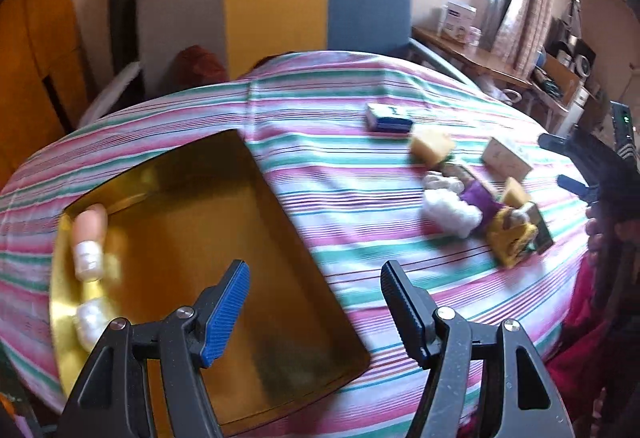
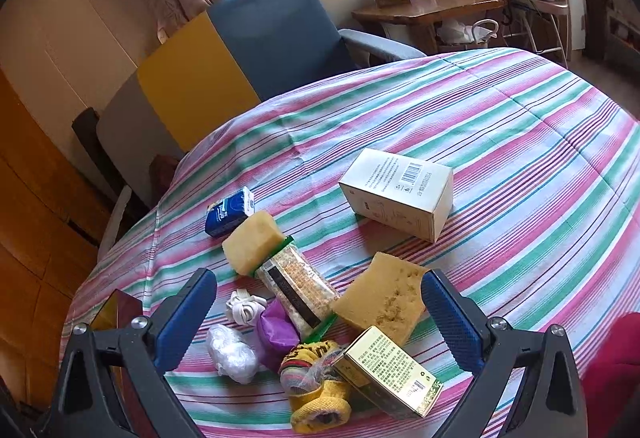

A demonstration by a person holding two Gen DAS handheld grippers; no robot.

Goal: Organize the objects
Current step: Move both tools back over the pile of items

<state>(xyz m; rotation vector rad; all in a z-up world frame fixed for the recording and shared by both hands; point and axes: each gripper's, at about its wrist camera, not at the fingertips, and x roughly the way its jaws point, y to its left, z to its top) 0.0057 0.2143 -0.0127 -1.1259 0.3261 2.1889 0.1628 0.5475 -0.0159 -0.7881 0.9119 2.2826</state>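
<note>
A few small things lie in the gold tray (image 1: 256, 198); most clutter (image 2: 320, 318) remains on the surface (image 2: 520, 158). Both the left hand-held gripper (image 1: 316, 302) and the right hand-held gripper (image 2: 320, 322) are wide and empty.

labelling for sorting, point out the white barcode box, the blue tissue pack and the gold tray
white barcode box (image 2: 396, 194): right wrist view, top face.
blue tissue pack (image 2: 229, 213): right wrist view, front face.
gold tray (image 1: 224, 238): left wrist view, bare floor.

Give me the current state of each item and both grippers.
Left gripper: open, empty, over the gold tray.
Right gripper: open, empty.
Gold tray: a few items in it.
White box: closed, on its side.
Green-gold box: closed, lying flat.
</note>
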